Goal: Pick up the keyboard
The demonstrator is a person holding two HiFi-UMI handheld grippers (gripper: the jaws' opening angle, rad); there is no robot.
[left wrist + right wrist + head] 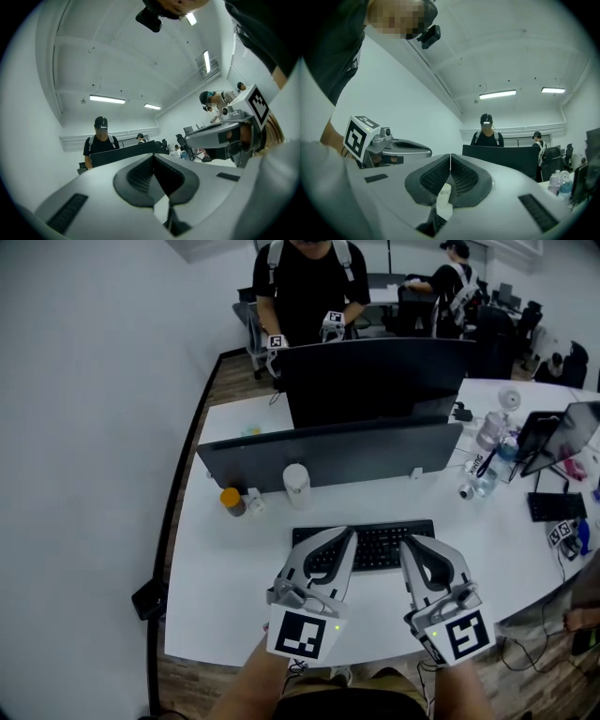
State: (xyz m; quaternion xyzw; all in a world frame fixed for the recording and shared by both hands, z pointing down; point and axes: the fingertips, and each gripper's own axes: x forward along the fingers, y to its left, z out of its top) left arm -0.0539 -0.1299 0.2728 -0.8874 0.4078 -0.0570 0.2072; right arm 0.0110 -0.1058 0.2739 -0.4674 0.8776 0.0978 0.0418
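Observation:
A black keyboard (377, 547) lies flat on the white table (234, 568), in front of the grey partition. My left gripper (350, 533) hangs over the keyboard's left half with its jaws shut and nothing between them. My right gripper (405, 544) is over the keyboard's right half, likewise shut and empty. Whether either touches the keys I cannot tell. In the left gripper view the closed tips (153, 157) point level across the desk, and in the right gripper view the closed tips (450, 157) do the same. The keyboard itself is hidden below the jaws in both gripper views.
A white cup (296, 486) and an orange-lidded jar (232, 500) stand behind the keyboard at the grey partition (328, 454). A dark monitor (375, 376) rises beyond it, with a person (309, 287) holding grippers behind. Bottles (489, 432) and a laptop (562, 432) crowd the right side.

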